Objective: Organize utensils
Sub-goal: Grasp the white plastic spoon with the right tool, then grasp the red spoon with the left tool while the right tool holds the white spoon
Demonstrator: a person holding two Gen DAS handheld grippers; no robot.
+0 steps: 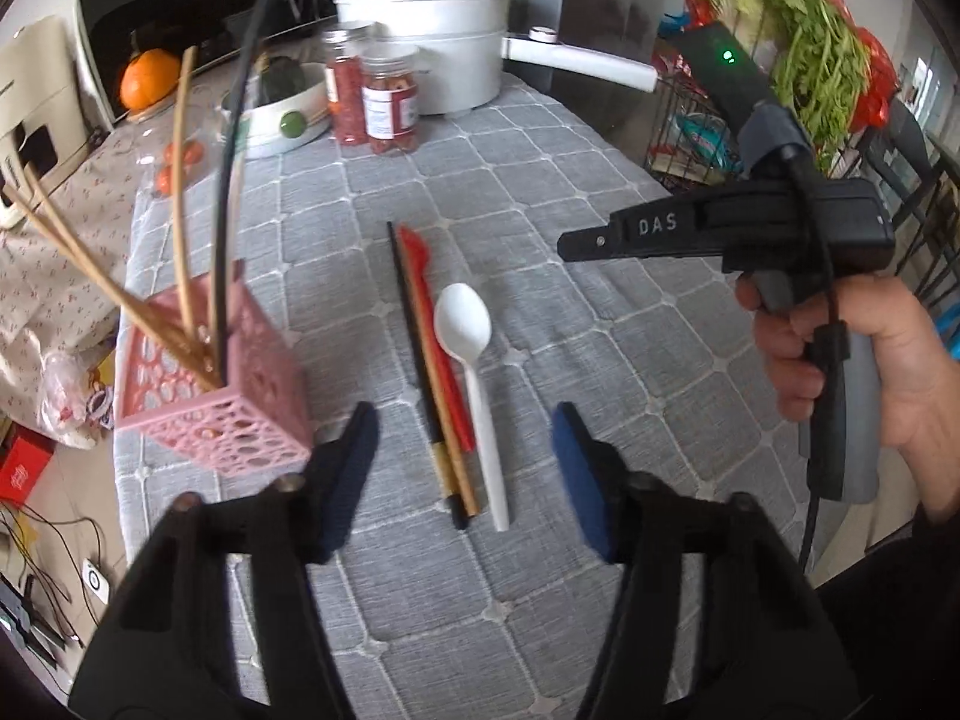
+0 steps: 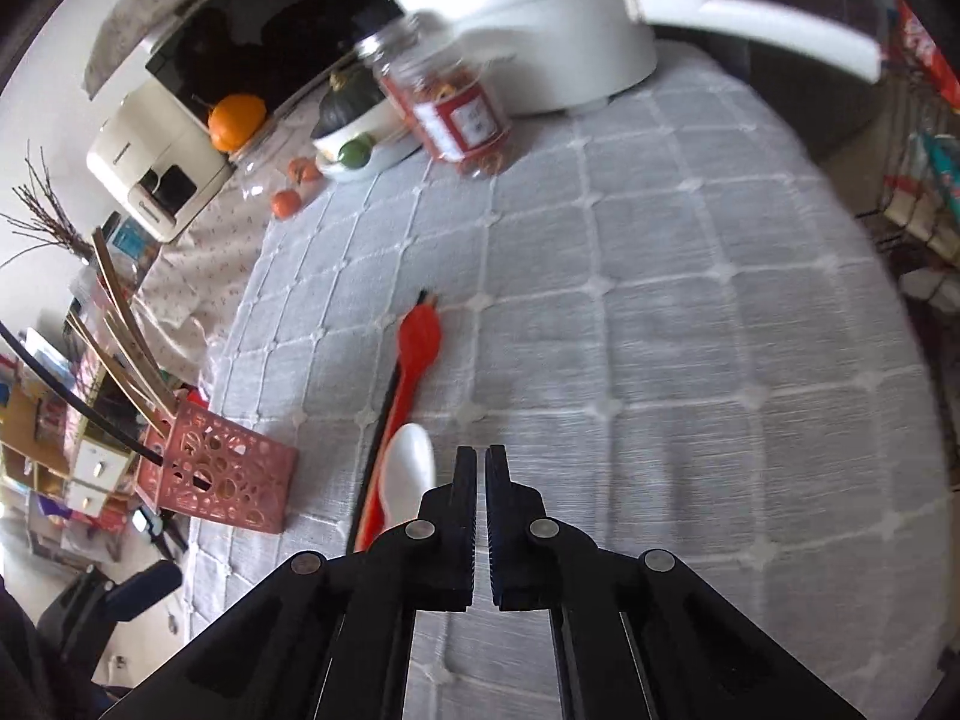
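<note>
A pink perforated basket (image 1: 222, 396) stands at the table's left and holds several wooden chopsticks (image 1: 180, 192) and a black one. On the grey quilted cloth (image 1: 600, 324) lie side by side a black chopstick (image 1: 414, 336), a wooden chopstick, a red spoon (image 1: 429, 300) and a white spoon (image 1: 465, 324). My left gripper (image 1: 465, 420) hovers open above their near ends, pads touching nothing. My right gripper (image 2: 480, 453) is shut and empty, just right of the white spoon (image 2: 408, 468) and red spoon (image 2: 420, 330). A hand holds it at the right of the left wrist view.
At the back stand a white pot (image 1: 432, 30) with a long handle, two red-filled jars (image 1: 390, 102), a bowl (image 1: 282, 114) with a dark squash, and an orange pumpkin (image 1: 147, 78). Greens in a red bag (image 1: 810, 42) sit at the right. The table's edge runs behind the basket (image 2: 228, 474).
</note>
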